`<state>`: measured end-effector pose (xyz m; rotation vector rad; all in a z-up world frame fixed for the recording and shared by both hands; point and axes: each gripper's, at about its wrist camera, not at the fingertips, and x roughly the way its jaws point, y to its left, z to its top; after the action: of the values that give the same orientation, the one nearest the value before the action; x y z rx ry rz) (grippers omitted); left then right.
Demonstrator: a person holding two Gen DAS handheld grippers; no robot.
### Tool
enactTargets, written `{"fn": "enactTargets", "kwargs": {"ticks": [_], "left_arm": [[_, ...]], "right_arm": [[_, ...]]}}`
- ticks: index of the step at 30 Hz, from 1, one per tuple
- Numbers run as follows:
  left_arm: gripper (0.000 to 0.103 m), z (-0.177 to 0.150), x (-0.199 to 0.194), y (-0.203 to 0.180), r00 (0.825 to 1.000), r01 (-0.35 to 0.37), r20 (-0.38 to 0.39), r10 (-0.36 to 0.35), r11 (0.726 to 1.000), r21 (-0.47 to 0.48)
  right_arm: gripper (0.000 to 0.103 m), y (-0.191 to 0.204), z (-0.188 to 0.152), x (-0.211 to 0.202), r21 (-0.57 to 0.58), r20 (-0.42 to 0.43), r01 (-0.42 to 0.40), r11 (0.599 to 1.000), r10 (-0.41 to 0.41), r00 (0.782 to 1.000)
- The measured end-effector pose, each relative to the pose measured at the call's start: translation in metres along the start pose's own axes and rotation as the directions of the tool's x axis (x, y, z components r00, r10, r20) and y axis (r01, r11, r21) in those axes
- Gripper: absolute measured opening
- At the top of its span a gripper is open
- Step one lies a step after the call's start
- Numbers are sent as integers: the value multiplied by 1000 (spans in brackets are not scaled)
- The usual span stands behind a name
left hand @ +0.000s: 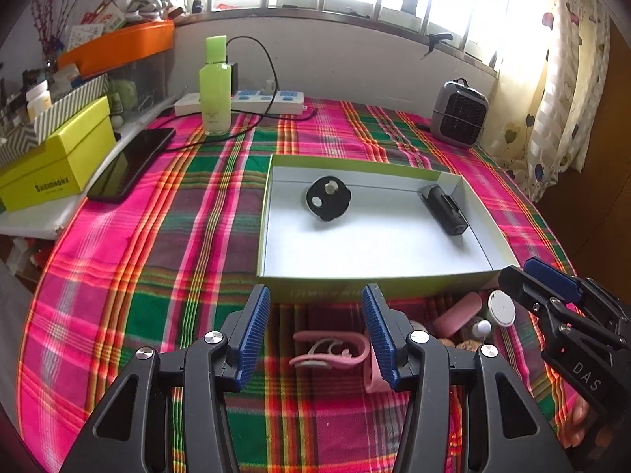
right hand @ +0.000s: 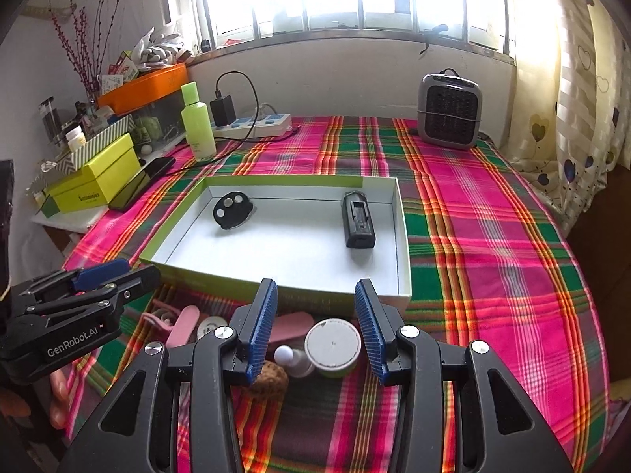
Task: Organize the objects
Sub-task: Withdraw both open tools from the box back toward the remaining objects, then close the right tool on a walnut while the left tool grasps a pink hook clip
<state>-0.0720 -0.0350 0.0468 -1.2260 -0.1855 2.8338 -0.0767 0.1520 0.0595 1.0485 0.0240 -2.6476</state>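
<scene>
A shallow green-sided tray (left hand: 374, 276) (right hand: 402, 236) lies on the plaid cloth. In it are a round black disc (left hand: 328, 198) (right hand: 232, 209) and a black oblong device (left hand: 443, 209) (right hand: 358, 218). Small items are grouped in front of the tray. My left gripper (left hand: 315, 331) is open above a pink clip (left hand: 327, 354), which lies on the cloth between the fingers. My right gripper (right hand: 315, 327) is open over a white-lidded round jar (right hand: 333, 345) (left hand: 501, 307), with gaps on both sides. Beside the jar are a pink case (right hand: 292, 325) (left hand: 457, 315), a small white-capped bottle (right hand: 288, 354) and a brown nut-like lump (right hand: 270, 384).
At the back stand a green bottle (left hand: 215, 86), a power strip (left hand: 252, 102) with a cable, and a grey heater (right hand: 449, 112). A phone (left hand: 130, 163), a yellow-green box (left hand: 59, 165) and an orange box (left hand: 118, 45) sit on the left. A curtain (right hand: 572, 118) hangs on the right.
</scene>
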Motion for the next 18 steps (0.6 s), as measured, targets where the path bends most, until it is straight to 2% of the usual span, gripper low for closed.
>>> {"fn": "enactTargets", "kwargs": {"ticks": [10,18], "left_arm": [[48,-22,-5,10,999,35,-10,-35,999,-3],[48,-39,1,16,996,73,-46,-73,997,-9]], "right_arm": [[43,1,-16,-7,-12,7,-39,999,39,999],[43,0,-32,-5,-15,-21,-71,997,71,997]]}}
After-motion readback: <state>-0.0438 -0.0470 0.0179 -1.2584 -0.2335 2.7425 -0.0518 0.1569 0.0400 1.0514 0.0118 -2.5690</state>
